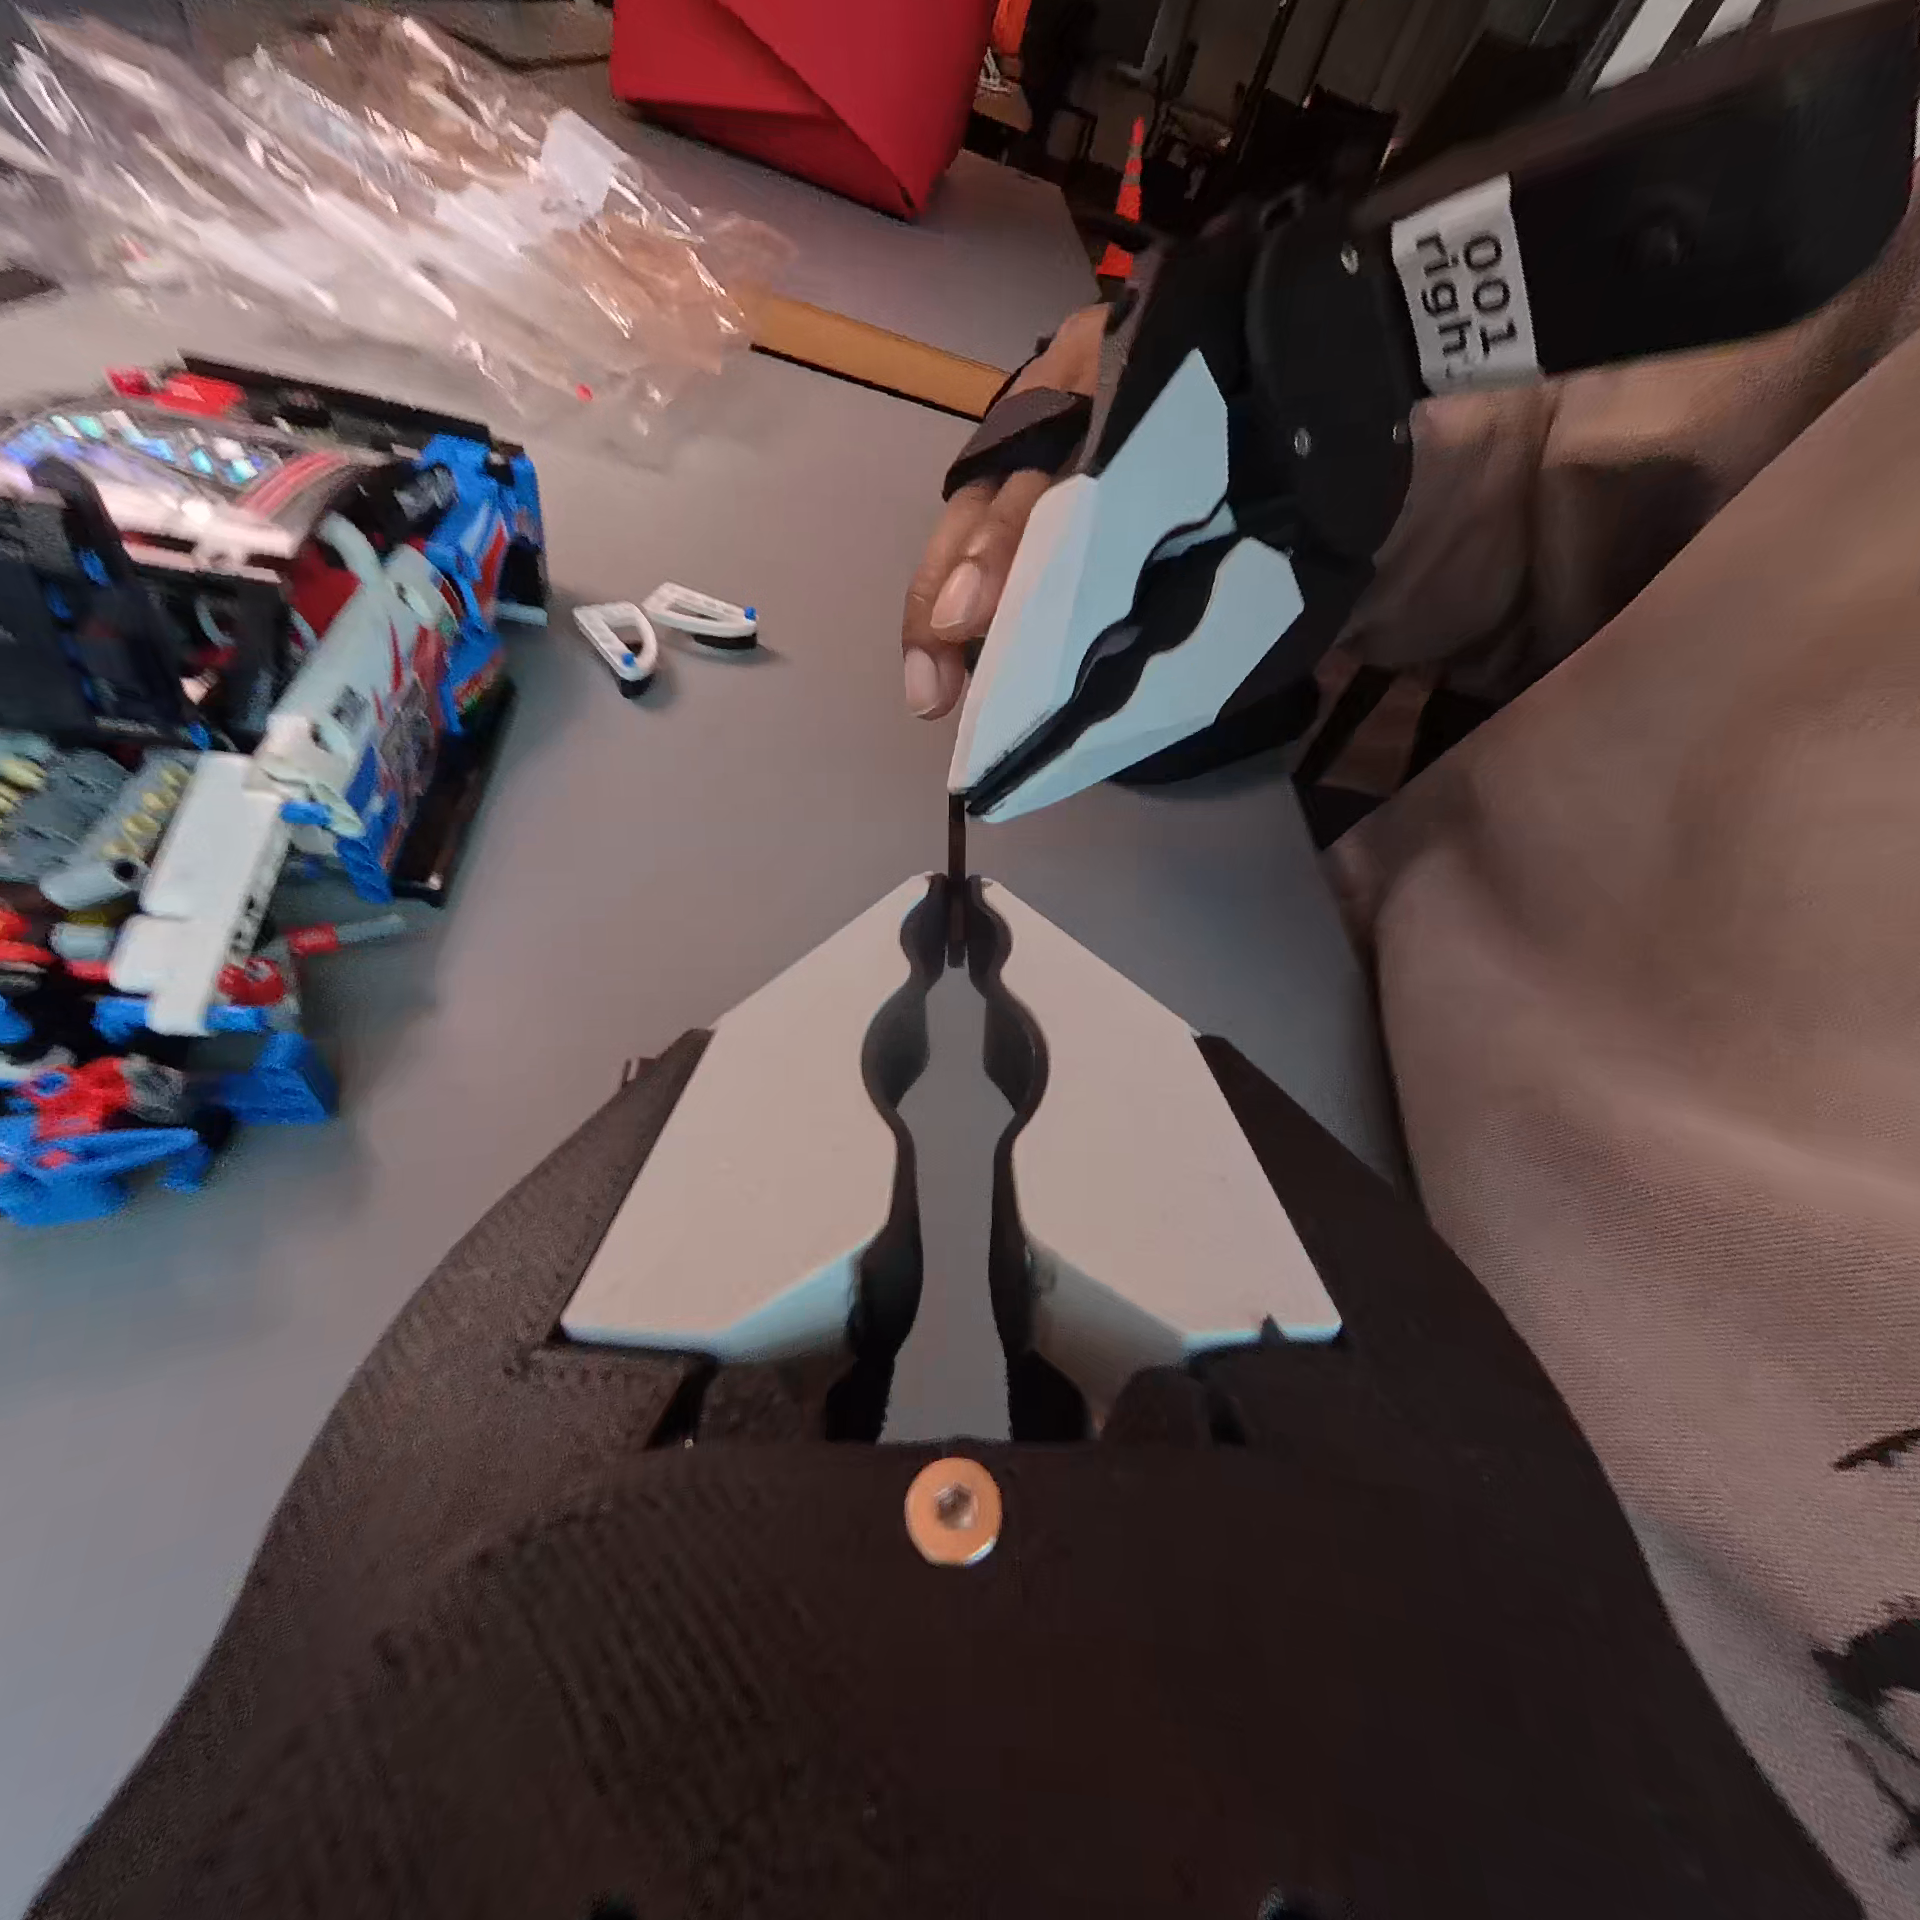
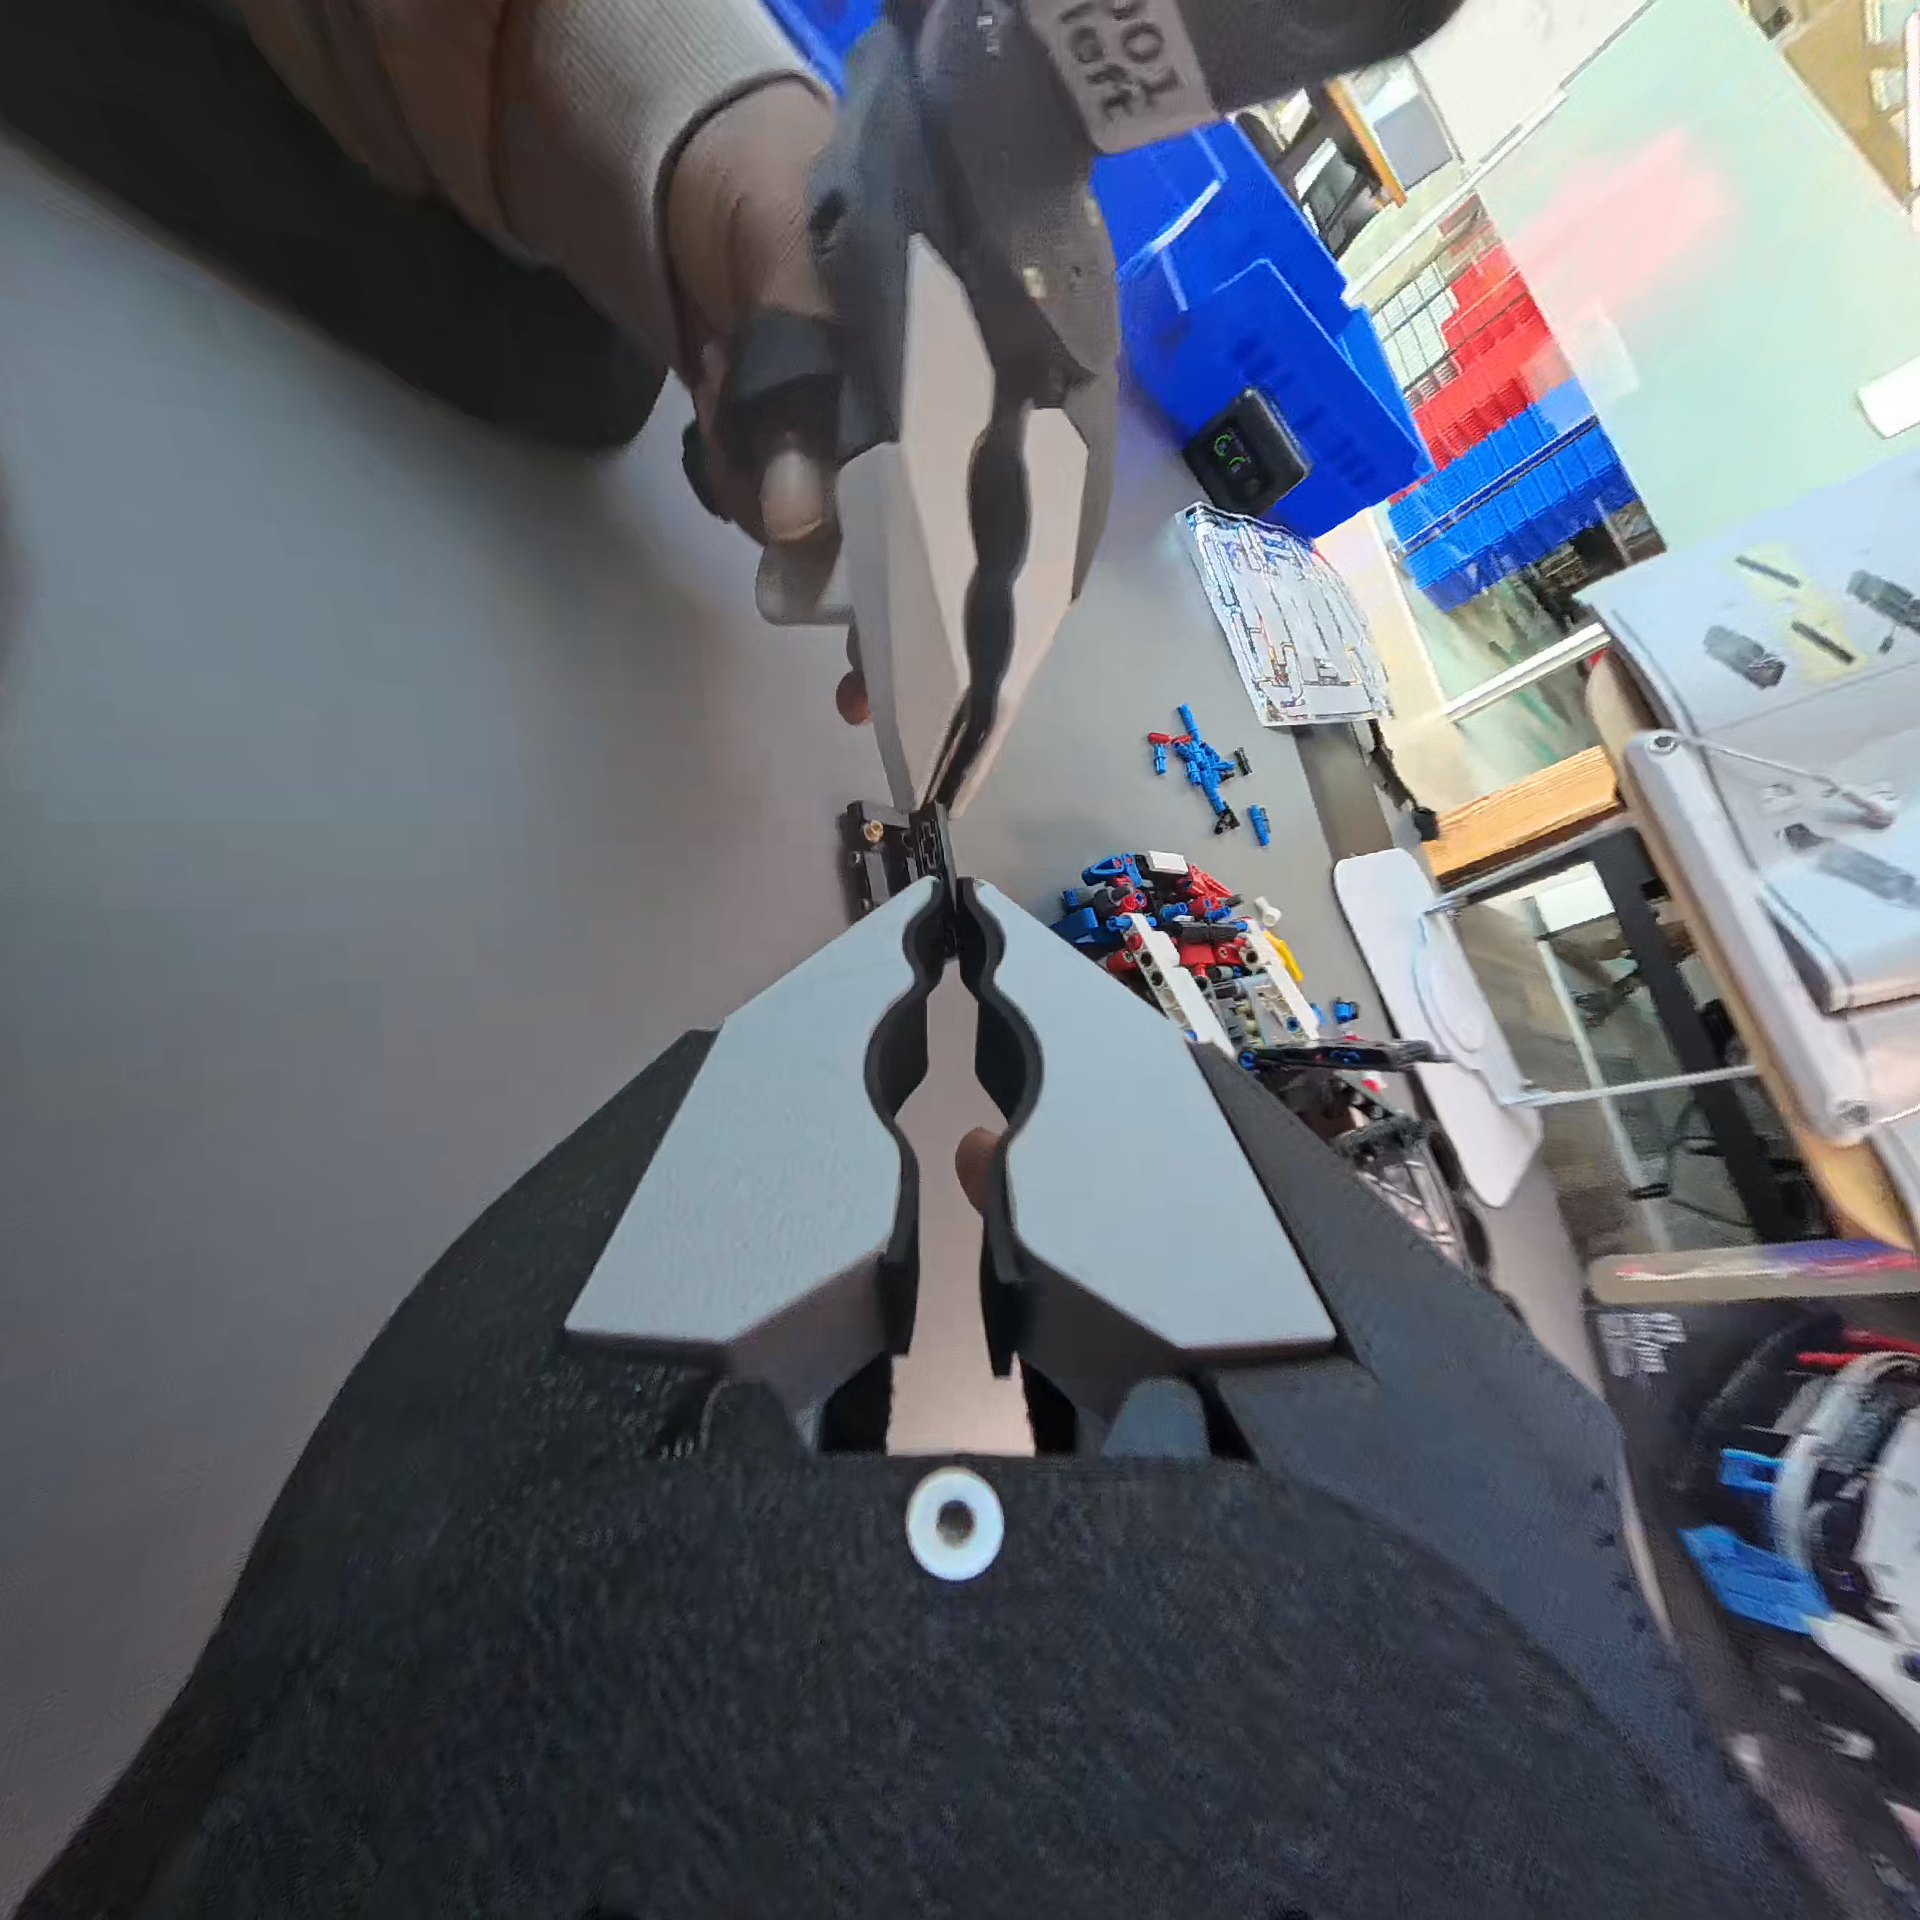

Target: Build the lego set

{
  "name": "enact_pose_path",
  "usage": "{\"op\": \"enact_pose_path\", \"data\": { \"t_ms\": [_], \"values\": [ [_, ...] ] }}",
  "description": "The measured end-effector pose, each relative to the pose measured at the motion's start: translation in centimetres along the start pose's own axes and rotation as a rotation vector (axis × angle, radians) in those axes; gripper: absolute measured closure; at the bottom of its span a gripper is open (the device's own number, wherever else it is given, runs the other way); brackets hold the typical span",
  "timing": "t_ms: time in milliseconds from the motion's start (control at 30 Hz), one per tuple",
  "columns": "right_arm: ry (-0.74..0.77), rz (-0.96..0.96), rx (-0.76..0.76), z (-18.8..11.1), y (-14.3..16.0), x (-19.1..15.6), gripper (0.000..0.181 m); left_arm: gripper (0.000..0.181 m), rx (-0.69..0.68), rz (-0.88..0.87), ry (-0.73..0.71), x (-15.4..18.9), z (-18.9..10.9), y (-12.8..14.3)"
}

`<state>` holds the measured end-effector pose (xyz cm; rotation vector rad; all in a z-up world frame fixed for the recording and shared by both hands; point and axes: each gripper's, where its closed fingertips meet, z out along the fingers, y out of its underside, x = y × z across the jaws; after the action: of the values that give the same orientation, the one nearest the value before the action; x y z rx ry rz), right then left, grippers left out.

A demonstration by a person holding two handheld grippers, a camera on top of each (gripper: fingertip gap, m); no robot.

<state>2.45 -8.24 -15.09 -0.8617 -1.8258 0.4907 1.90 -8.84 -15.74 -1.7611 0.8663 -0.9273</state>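
Both grippers pinch one small black lego piece [image 1: 954,883] in mid-air over the grey table [image 1: 644,831]. Left gripper [image 1: 954,914] clamped on its near end; right gripper [image 1: 971,808], in from 1 o'clock, clamped on the far end. Part-built lego car [image 1: 260,727] at 9 o'clock, two white pieces [image 1: 665,629] beside it. Clear plastic bags [image 1: 364,208] at 11 o'clock.

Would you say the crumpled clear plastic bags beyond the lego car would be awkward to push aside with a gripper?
Probably. The clear plastic bags look thin and crumpled, so they would likely fold and give way instead of sliding as one piece. They seem very light and glossy, so likely slippery to pinch. They should not roll or break.
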Motion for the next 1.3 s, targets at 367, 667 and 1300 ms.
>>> {"op": "enact_pose_path", "data": {
  "t_ms": [367,667,1300],
  "values": [
    [-0.232,0.3,0.077,0.7,-1.2,-0.9,0.18,0.181,-0.014,0.422,-0.143,1.4,0.2,-1.1],
    [-0.312,0.37,0.162,-1.4,-2.0,-0.3,0.181,0.181,0.036,0.312,-0.034,2.0,-0.6,-1.9],
    [-0.256,0.658,0.22,-4.3,1.9,-0.2,0.181,0.181,-0.032,-0.152,0.139,-0.1,-1.6,1.1]
  ]
}}
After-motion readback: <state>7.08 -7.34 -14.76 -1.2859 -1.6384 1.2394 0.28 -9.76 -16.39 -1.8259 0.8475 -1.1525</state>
